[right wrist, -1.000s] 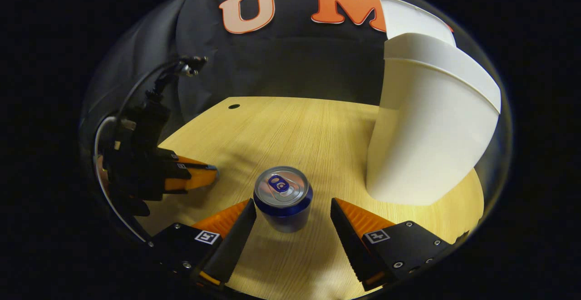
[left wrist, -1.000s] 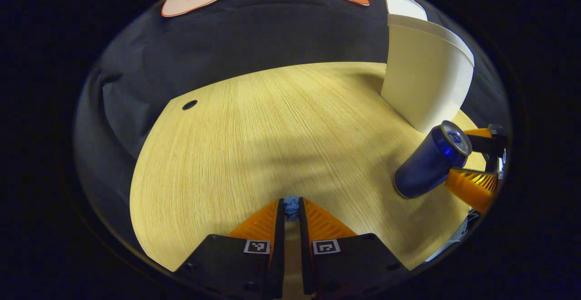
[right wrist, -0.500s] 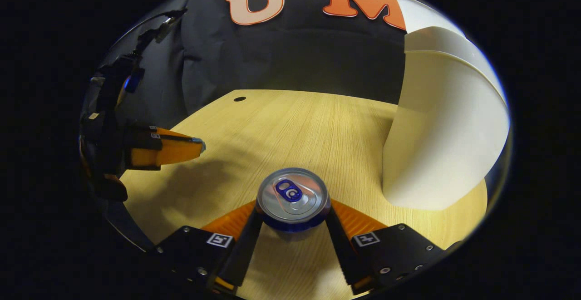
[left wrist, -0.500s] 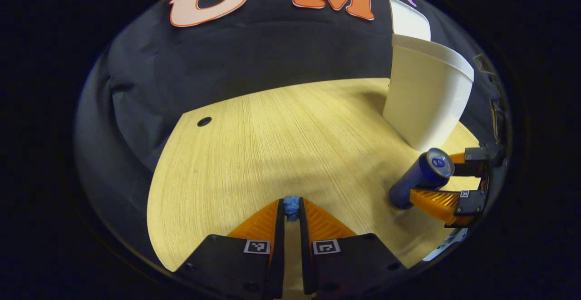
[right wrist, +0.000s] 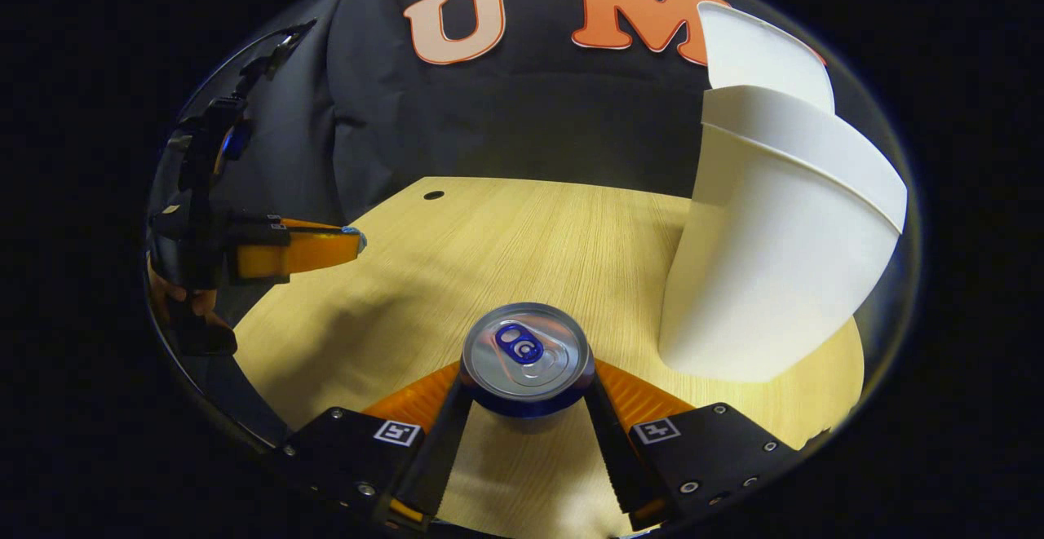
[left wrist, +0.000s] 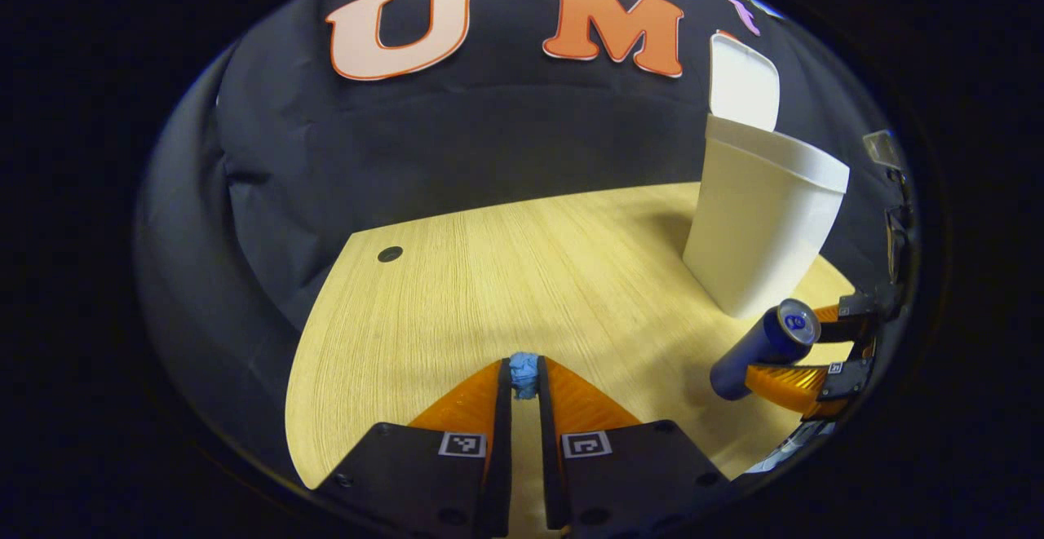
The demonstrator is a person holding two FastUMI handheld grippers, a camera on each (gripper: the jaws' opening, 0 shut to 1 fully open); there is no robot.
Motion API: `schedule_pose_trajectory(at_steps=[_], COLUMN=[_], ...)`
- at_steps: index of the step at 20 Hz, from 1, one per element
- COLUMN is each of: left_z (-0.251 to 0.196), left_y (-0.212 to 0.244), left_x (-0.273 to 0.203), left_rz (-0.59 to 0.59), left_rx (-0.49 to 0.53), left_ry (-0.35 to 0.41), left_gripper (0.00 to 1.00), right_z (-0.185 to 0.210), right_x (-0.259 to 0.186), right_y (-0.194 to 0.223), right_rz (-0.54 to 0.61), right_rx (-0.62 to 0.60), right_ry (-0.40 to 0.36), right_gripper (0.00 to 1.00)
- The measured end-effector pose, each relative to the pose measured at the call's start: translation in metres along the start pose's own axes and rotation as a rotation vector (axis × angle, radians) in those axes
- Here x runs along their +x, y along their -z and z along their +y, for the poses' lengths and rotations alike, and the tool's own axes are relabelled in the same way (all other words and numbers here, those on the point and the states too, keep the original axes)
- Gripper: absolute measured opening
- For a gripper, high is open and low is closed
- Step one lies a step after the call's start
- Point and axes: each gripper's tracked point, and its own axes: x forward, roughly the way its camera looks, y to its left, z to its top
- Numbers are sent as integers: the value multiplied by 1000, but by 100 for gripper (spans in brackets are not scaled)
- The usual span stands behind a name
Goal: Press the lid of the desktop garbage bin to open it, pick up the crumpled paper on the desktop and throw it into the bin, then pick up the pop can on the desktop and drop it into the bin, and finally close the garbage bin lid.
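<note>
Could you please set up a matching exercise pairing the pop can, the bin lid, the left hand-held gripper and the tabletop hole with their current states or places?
Things:
1. pop can
2. bin lid
3. left hand-held gripper
4. tabletop hole

States or places:
A. raised open
B. shut, holding nothing
C. near the table's far left corner
D. clamped between the right hand-held gripper's fingers

Pairs: 1-D, 2-A, 3-B, 4-C

Overhead lighting: tabletop [left wrist: 506,278] bright, surroundings dim. Soft shadows on wood. Focus sharp; strong fisheye curvature at edges.
</note>
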Motion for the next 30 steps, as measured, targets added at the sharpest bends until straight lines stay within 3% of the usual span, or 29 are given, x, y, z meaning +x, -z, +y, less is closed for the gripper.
schedule_pose_trajectory(at_steps=[1, 3, 6, 14, 18, 19, 20, 30], left_z=[17, -1, -19, -86, -121, -130, -138, -200], left_y=[12, -41, -58, -110, -138, -145, -151, -192], left_x=[37, 14, 22, 9, 3, 4, 5, 8], left_rz=[-3, -25, -64, -128, -169, -176, -184, -231], left_rx=[-15, -31, -38, -116, -95, -90, -84, -26], left_ry=[-8, -19, -29, 47, 81, 89, 98, 125], left_gripper=[20, 20, 19, 20, 20, 20, 19, 20], right_z=[-4, -15, -34, -93, -119, -125, -131, -191], right_x=[-3, -12, -28, -56, -66, -68, -68, -91], right_y=[1, 0, 1, 5, 7, 7, 8, 36], right_rz=[4, 0, -1, -6, -20, -24, -27, -18], right_rx=[-2, -4, -2, -22, -33, -30, -25, 57], right_ry=[-3, -1, 2, 10, 23, 27, 32, 81], right_gripper=[79, 80, 79, 80, 80, 84, 80, 80])
